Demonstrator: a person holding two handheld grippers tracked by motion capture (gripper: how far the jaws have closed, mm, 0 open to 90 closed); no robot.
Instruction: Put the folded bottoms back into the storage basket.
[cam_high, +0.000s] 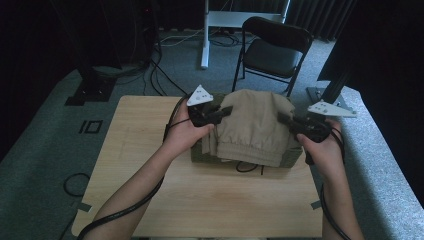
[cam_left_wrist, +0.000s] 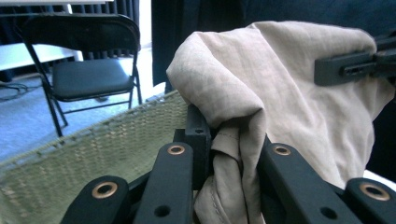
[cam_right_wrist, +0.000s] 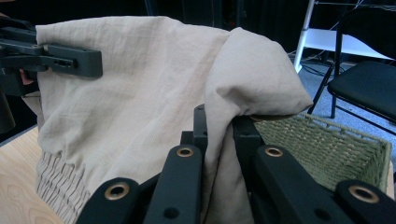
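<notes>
While the beige garment (cam_high: 255, 127) hangs spread between 2 grips, its elastic waistband end droops lowest, over the near rim of the woven basket (cam_high: 295, 157) on the wooden surface (cam_high: 200, 195). Garment is off the surface, held above the basket w/ its lower folds at or near the basket's front edge; contact there can't be confirmed.

Left tool (cam_high: 220, 114): clenched on a bunched fold at the garment's left upper edge; left gripper view shows cloth (cam_left_wrist: 261, 93) pinched tight between the jaws, basket weave (cam_left_wrist: 107, 144) below and behind. Right tool (cam_high: 286, 120): clenched on the opposite upper edge; right gripper view shows cloth (cam_right_wrist: 154, 93) draped over and nipped between the jaws, basket (cam_right_wrist: 327, 140) just beyond.

Judgement: 2 opposed grips at matching height keep the piece stretched flat and open, prob. to lift it clear of the basket for laying out or folding. Both hands level, tools pointing inward toward each other, garment between them.

Beyond: black folding chair (cam_high: 275, 50) on grey carpet behind the surface, white stand leg (cam_high: 205, 35) left of it, cables across the floor.
</notes>
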